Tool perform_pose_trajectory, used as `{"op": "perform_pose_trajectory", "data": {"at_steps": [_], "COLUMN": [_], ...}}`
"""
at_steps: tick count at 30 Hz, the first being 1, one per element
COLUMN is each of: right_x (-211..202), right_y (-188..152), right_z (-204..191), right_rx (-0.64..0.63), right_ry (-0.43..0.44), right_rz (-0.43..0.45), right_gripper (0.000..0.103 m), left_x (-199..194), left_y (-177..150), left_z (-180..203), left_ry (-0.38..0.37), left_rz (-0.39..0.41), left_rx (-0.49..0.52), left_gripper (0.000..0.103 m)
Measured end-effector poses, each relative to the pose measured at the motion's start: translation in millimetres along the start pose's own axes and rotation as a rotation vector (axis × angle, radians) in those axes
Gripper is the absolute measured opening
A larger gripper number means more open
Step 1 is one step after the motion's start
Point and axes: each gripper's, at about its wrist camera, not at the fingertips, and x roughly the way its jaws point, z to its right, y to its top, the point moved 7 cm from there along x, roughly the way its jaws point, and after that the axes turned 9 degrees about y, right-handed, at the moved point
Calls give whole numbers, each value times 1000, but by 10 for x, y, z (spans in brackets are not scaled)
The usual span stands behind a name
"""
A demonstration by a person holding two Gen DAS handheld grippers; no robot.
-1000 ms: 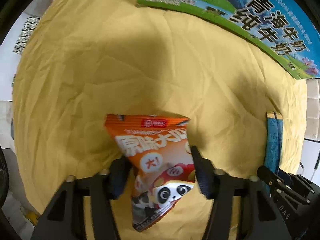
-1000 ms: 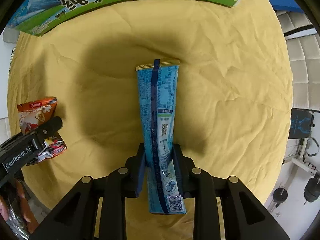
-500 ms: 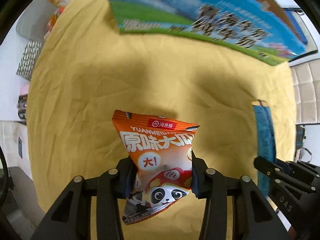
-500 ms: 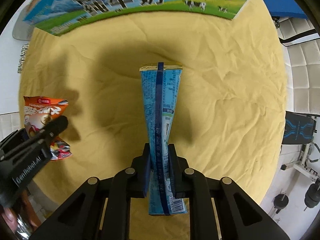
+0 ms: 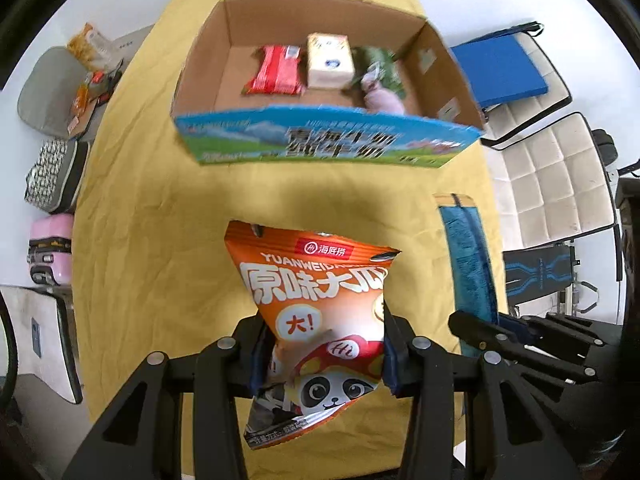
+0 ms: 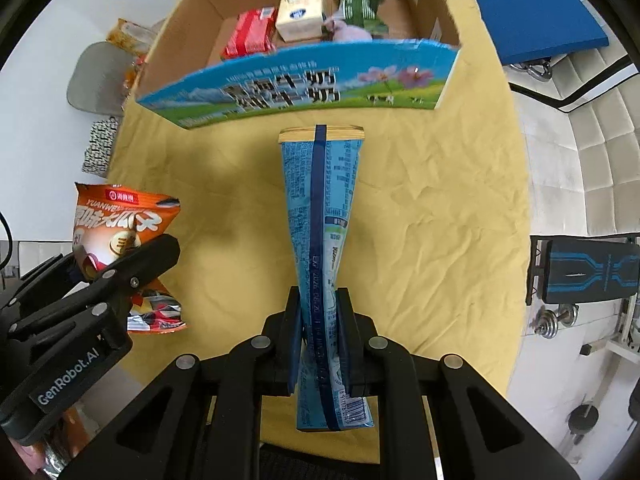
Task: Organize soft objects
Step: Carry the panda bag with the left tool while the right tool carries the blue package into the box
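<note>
Progress looks about halfway: the cardboard box (image 5: 424, 60) at twelve o'clock already holds a red packet (image 5: 276, 70), a cream carton (image 5: 330, 60), a green bag (image 6: 360, 4) and a pink soft item (image 5: 380, 98), while two more packs are in the air and not yet in it. Left claw (image 5: 320, 354) is clamped on the orange panda snack bag (image 5: 316, 300), pads pressing its lower half so the top fans out toward the box. Right claw (image 6: 318, 338) is shut tight on the long blue pouch (image 6: 322, 208), which points at twelve o'clock with its sealed yellow end near the box's printed front wall (image 6: 296, 88). Both packs hang clear of the yellow cloth (image 5: 152, 216); what remains, I judge, is carrying them over the front wall and letting go inside.

The surface is draped in that creased cloth, with nothing else loose on it in either view. Around it: a grey chair (image 5: 44, 92) with snack packets at ten o'clock, a pink case (image 5: 50, 252) at nine, white quilted seats (image 5: 552, 184) and a blue pad (image 5: 504, 68) at two o'clock, dumbbells (image 6: 556, 316) at four.
</note>
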Motion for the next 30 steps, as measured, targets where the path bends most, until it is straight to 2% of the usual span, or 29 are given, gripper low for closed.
{"op": "perform_pose_trajectory", "data": {"at_steps": [2,7,13,20,23,27,30], "right_x": [10,-195,-460,-705,-691,-550,-382], "right_y": [-26,8,293,1054,1350,1744,1977], "right_z": [101,39,-48,12,65,197,332], "right_rx": [-1,1,-3,-13,-9,13,40], "right_ry": [9,38,72,30,5,-32,-45], "right_rz": [10,30,70,175,199,211,197], "right_gripper": [16,16,16,16,16,16,16], "left_x": [-39,-94,-164,-92,43,361,597], "left_y": [36,166,589,1324,1590,1824,1925], "left_z": [49,104,96,26,-39,-144,-239], "left_ry": [-15,-49,-87,-82,-52,-20,-26], "left_rz": [8,23,42,75,90,54,8], "left_rx": [1,1,-11,-15,-25,-39,-67], "left_gripper": [41,41,41,41,41,41,41]}}
